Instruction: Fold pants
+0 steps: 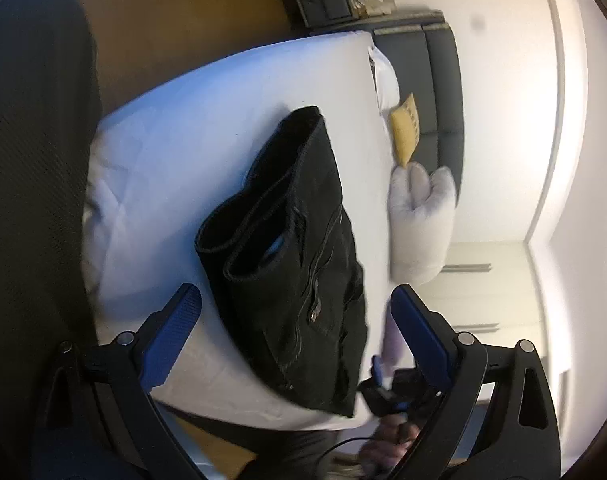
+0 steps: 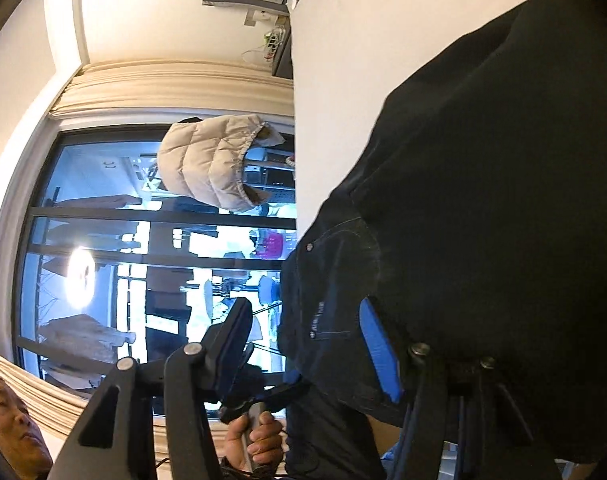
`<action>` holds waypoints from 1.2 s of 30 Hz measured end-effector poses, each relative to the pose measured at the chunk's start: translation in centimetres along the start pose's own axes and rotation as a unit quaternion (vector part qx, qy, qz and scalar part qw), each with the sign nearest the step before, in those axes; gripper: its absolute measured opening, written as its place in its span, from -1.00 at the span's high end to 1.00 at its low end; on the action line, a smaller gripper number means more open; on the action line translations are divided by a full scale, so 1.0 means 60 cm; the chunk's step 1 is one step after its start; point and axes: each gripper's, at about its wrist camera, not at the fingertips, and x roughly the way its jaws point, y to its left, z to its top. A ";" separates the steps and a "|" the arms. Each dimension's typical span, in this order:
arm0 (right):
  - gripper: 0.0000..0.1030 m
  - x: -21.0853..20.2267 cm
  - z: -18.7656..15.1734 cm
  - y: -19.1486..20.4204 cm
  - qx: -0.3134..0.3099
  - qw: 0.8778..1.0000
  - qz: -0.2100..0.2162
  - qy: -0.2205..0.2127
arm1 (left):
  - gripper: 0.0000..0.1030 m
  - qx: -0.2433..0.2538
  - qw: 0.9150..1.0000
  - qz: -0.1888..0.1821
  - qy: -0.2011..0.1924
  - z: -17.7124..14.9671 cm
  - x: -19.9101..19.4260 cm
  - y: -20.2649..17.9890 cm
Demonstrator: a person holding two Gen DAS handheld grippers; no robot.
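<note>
Your left gripper [image 1: 295, 316] hangs wide open over the near end of the pants [image 1: 299, 248], its blue pads [image 1: 171, 332] on either side of the dark cloth and clear of it. The pants lie folded lengthwise on the bed [image 1: 175, 152], hems toward the far end, waist and rivets toward you. Your right gripper [image 2: 307, 340] is spread wide too, close against the waist of the pants [image 2: 463, 220]; whether the right pad [image 2: 379, 352] touches the denim cannot be told. The long fold looks done, so the cross fold seems next: that calls for closing on an end and carrying it over squarely. Beyond the pants, the white sheet runs to pillows [image 1: 419, 216], a yellow cushion [image 1: 403, 132] and a dark headboard [image 1: 435, 92]. The right view shows a window [image 2: 103, 240] and a beige puffer vest [image 2: 211, 160].
</note>
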 end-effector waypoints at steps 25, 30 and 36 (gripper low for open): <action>-0.19 0.115 0.049 0.033 -0.033 0.992 -0.069 0.100 | 0.62 0.059 0.998 0.011 0.004 0.011 0.046 -0.087; -0.22 0.144 0.056 -0.022 -0.022 0.978 -0.160 0.128 | 0.69 0.125 0.992 0.023 0.004 0.010 0.077 -0.162; -0.26 0.130 0.047 -0.027 -0.035 0.983 -0.146 0.102 | 0.69 0.221 0.975 0.025 0.022 -0.017 0.135 -0.274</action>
